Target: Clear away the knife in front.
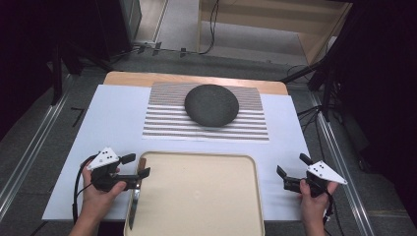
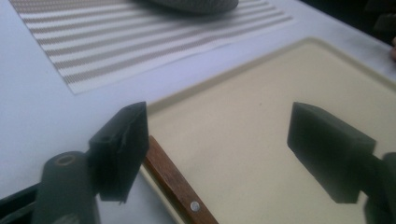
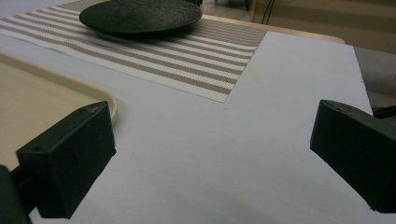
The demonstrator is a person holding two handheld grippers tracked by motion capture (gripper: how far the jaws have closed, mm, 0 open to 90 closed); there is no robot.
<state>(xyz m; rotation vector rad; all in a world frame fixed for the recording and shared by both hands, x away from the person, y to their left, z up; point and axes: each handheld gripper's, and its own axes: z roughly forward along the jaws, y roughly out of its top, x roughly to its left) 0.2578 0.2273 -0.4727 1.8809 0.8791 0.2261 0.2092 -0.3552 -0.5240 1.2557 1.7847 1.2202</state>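
While I am holding both grippers low near the table's (image 1: 118,115) front edge, the left gripper (image 1: 137,166) is hovering at the tray's (image 1: 206,196) left rim with its 2 jaws spread wide apart and nothing between them. I am seeing the knife (image 1: 134,196) lying along that rim, its wooden handle (image 2: 180,186) just beside and below my left jaw in the left gripper view, its blade pointing back toward me in the high view. Whether the jaw is touching the handle, I cannot tell. My right gripper (image 1: 291,165) is sitting on the bare white table right of the tray, well apart from the knife, jaws also wide apart and empty. Beyond the tray, a dark plate (image 1: 211,104) is resting on the striped mat (image 1: 162,123).
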